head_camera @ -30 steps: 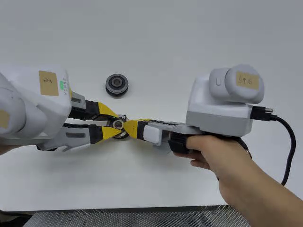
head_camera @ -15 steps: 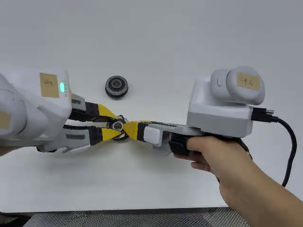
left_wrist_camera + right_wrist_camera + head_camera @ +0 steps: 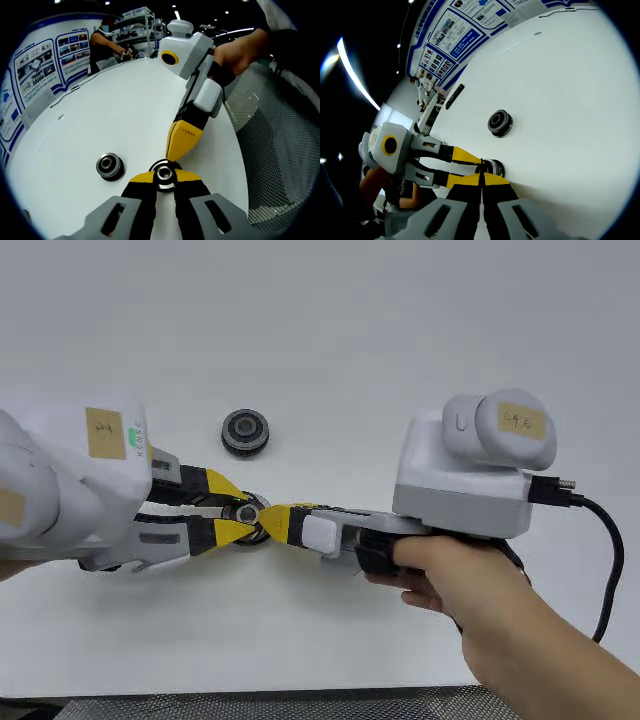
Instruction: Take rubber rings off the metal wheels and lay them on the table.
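The held metal wheel [image 3: 245, 512] sits left of centre in the head view, mostly covered by yellow tips, so its rubber ring is hard to make out. Handwriting on the tan stickers [image 3: 104, 433] is too blurred to read. The left tongs [image 3: 163, 176] clamp that wheel's sides. The right tongs [image 3: 481, 179] are pressed together, tips at its rim; whether they pinch rubber is hidden. A second wheel [image 3: 245, 430] lies on the desk [image 3: 400, 340], just above.
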{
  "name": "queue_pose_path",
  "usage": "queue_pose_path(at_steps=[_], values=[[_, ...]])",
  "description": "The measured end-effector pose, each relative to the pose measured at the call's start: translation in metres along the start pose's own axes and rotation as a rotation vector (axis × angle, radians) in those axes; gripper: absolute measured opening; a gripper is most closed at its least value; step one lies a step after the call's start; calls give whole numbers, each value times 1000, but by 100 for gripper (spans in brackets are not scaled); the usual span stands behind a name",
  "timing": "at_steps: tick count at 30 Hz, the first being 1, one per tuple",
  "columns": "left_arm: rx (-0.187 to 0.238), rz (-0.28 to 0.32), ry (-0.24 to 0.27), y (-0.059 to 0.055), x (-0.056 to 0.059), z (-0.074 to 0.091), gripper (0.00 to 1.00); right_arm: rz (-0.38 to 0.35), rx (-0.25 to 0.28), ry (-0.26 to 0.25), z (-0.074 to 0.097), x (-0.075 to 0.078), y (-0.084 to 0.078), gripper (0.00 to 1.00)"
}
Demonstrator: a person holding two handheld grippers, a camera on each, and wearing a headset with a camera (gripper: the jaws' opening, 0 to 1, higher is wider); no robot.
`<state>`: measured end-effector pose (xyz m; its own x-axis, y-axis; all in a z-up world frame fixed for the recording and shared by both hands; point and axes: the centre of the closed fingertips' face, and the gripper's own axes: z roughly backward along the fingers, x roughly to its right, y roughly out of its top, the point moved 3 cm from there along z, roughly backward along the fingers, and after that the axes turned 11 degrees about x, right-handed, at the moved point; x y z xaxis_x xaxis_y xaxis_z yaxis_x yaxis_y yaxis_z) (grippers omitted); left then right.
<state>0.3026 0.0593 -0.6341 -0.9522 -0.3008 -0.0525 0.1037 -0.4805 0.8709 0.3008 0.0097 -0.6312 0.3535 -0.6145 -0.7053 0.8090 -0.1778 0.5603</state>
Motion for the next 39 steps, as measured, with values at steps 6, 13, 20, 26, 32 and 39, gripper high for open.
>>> queue_pose_path(at_steps=[6,13,20,26,32,39], values=[[-24,-2,-3,-1,-1,-1,13,1,3,-8,0,2,1,1],[-34,-14,1,0,0,-1,13,-19,13,-6,0,0,2,2],[-12,9,33,8,-3,6,14,-38,21,4,0,-4,5,2],[21,46,50,15,-4,18,19,-61,39,14,2,-7,9,2],[41,47,95,22,-11,27,20,-76,70,3,8,-3,19,2],[62,55,118,26,-15,30,23,-90,109,-34,16,11,31,2]])
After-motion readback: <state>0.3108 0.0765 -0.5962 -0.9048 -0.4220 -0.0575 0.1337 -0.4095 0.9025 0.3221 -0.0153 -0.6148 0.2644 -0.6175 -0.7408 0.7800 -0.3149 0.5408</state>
